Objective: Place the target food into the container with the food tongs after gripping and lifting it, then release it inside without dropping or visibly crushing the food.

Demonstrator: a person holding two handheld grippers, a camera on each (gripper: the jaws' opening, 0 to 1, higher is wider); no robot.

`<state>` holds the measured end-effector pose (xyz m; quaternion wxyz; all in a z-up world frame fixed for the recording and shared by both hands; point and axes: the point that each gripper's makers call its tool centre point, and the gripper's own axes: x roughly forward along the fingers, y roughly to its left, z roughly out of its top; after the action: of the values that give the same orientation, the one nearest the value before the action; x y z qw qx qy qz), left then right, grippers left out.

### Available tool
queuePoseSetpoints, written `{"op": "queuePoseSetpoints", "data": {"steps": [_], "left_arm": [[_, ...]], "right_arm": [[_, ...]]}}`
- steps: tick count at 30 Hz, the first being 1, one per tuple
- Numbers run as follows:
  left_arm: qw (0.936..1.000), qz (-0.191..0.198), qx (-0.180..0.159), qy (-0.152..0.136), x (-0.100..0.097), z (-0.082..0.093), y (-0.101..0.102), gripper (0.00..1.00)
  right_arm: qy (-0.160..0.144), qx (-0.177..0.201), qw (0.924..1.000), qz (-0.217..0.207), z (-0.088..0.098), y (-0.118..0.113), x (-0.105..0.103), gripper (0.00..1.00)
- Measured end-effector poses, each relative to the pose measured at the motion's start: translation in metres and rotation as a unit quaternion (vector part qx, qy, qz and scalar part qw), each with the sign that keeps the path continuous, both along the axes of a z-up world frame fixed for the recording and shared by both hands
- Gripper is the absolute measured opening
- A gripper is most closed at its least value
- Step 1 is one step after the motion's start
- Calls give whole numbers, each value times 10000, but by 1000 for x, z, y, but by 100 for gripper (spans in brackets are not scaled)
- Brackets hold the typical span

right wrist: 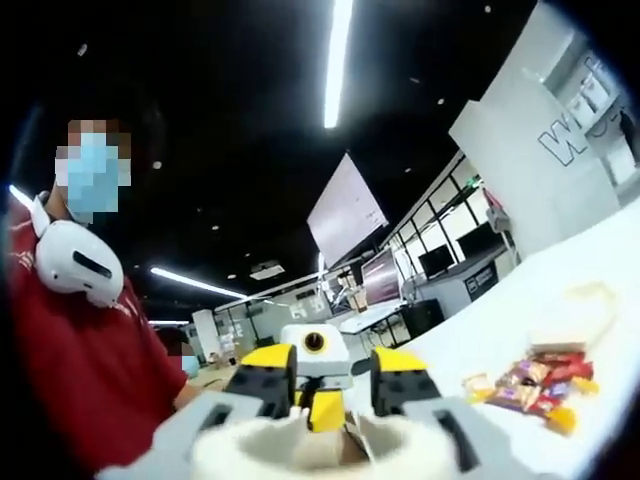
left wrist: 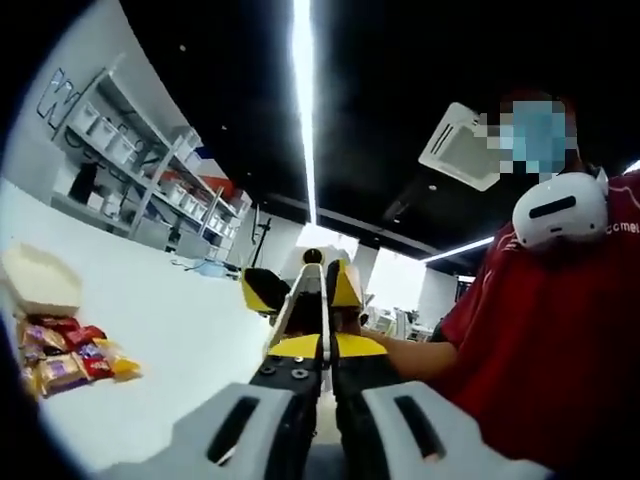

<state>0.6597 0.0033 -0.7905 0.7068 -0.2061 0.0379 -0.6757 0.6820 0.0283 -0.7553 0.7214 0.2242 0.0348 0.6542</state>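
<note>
- In the left gripper view my left gripper (left wrist: pixel 322 300) rises from the bottom centre, its fingers (left wrist: pixel 300 310) pressed together with only a thin dark seam between them; I see nothing held between them.
- Beyond its tips I see the yellow-and-black right gripper (left wrist: pixel 305 285), facing this one, at the centre of the frame.
- The snack packets (left wrist: pixel 65 355) lie in a loose pile on the white bench (left wrist: pixel 180 330) at lower left, and a pale open container (left wrist: pixel 40 280) sits just above them in the frame, close beside the pile.
- A person in a red shirt (left wrist: pixel 550 340) fills the right side, with a white headset (left wrist: pixel 560 208) hanging at the neck.
- In the right gripper view my right gripper (right wrist: pixel 305 445) sits at bottom centre; its fingers are mostly hidden and blurred, so I cannot tell how far apart they stand or whether they hold anything.
- There the packets lie at lower right, the container just above them.
</note>
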Motion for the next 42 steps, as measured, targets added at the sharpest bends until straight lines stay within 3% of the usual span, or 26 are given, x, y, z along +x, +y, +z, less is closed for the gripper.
{"op": "queuePoseSetpoints", "data": {"steps": [9,13,22,24,27,29,32,37,40,42], "left_arm": [[9999,60,69,-91,1,2,5,2],[9997,96,127,-166,3,2,7,2],[9997,89,178,-153,6,1,7,2],[9997,122,150,-177,7,1,8,2],[9996,241,48,-150,10,2,9,3],[9991,402,59,-110,15,0,12,5],[9980,626,84,51,23,-7,22,10],[9892,1362,532,-56,42,-28,41,11],[9796,1780,915,-192,53,-43,51,13],[9734,2039,1041,-139,59,-51,58,14]], "right_arm": [[-170,-197,9996,-87,-7,3,1,29],[-71,-347,9994,-55,-14,3,1,29],[44,-425,9990,110,-15,5,-2,20],[-166,-419,9989,95,-13,5,-4,18],[195,-369,9991,63,-14,5,2,17],[222,-294,9993,-42,-14,2,8,17],[603,-188,9978,-221,-15,-5,19,17],[735,-196,9959,-494,-19,-12,30,18],[691,-439,9934,-804,-29,-14,40,19],[619,-524,9927,-890,-34,-14,43,20]]}}
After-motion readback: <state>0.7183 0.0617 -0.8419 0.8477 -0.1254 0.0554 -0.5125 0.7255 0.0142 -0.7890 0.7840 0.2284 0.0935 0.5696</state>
